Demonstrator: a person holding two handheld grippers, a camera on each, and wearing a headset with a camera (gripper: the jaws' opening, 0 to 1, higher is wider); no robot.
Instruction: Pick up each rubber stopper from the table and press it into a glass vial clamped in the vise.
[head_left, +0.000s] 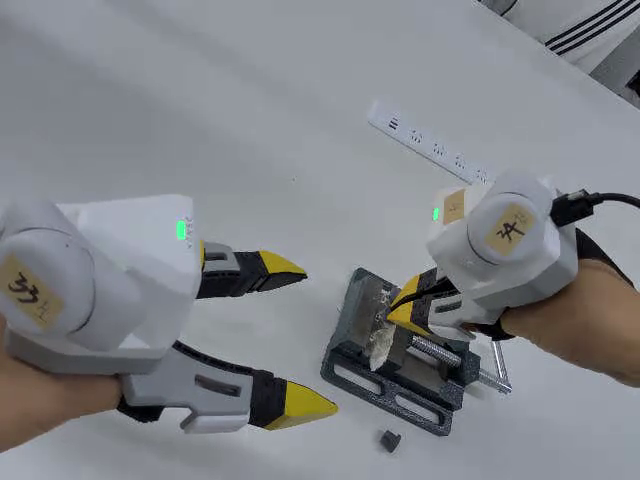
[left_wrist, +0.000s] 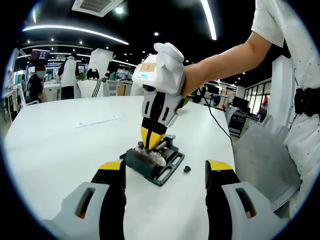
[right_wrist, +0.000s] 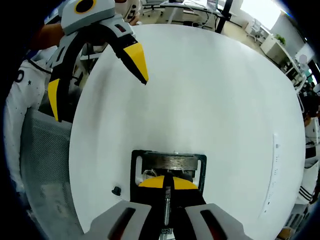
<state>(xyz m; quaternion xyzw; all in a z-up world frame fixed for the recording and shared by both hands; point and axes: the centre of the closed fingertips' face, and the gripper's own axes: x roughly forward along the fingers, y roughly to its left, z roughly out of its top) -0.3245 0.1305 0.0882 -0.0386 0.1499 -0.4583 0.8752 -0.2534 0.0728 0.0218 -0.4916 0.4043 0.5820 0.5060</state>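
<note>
In the head view, the right gripper (head_left: 405, 312) sets its clenched jaws down on the glass vial (head_left: 383, 342) in the vise (head_left: 400, 375), likely pressing a stopper home, though none shows. A loose rubber stopper (head_left: 389, 439) lies just beside the vise, toward the bench's near edge. In the left gripper view, the left gripper (left_wrist: 166, 167) hangs released, jaws wide, probably ready for it. In the right gripper view, the yellow tips meet over the vise.
</note>
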